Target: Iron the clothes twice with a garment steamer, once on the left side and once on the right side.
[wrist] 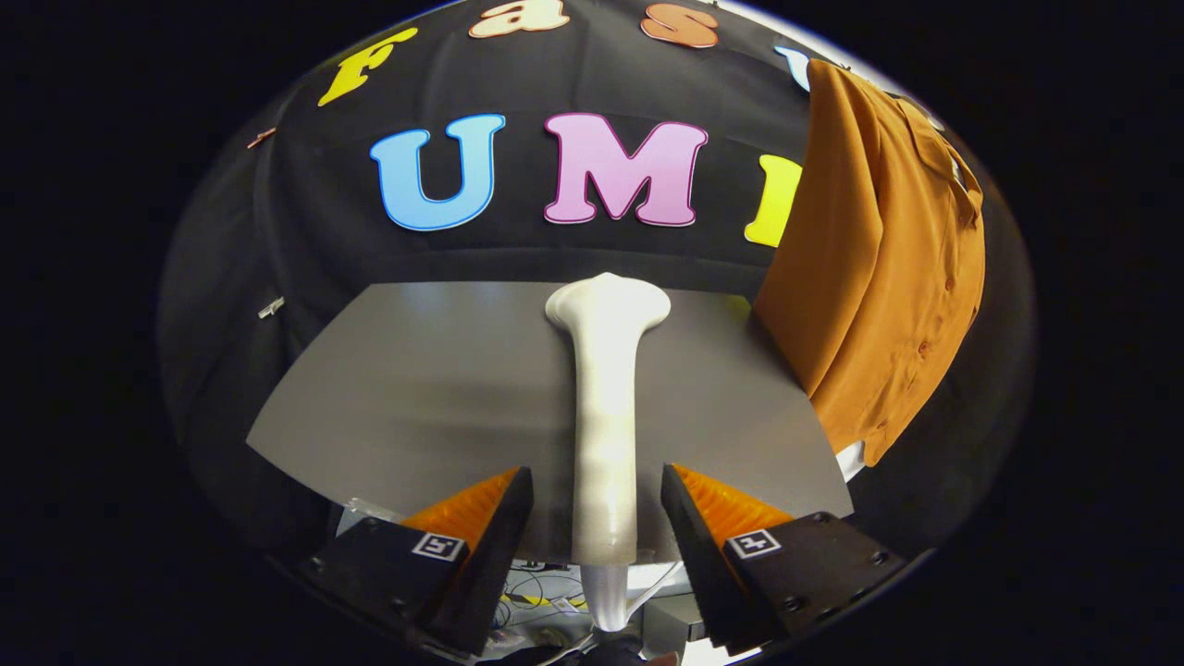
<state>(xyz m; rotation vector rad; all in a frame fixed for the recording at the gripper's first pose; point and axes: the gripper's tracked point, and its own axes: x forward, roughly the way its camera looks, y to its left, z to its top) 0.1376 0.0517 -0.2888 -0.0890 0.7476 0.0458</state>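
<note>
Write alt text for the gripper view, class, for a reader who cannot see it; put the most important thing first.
A white garment steamer lies on a grey table, its handle running between the open gripper fingers, which do not press on it. Its head points toward the booth's black wall. Beyond the fingers to the right, an orange shirt hangs with its hem at the table's edge.

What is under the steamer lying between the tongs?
The steamer lies on a grey table, its handle between the open tongs, untouched. The table beneath it is hidden. An orange shirt hangs beside.
</note>
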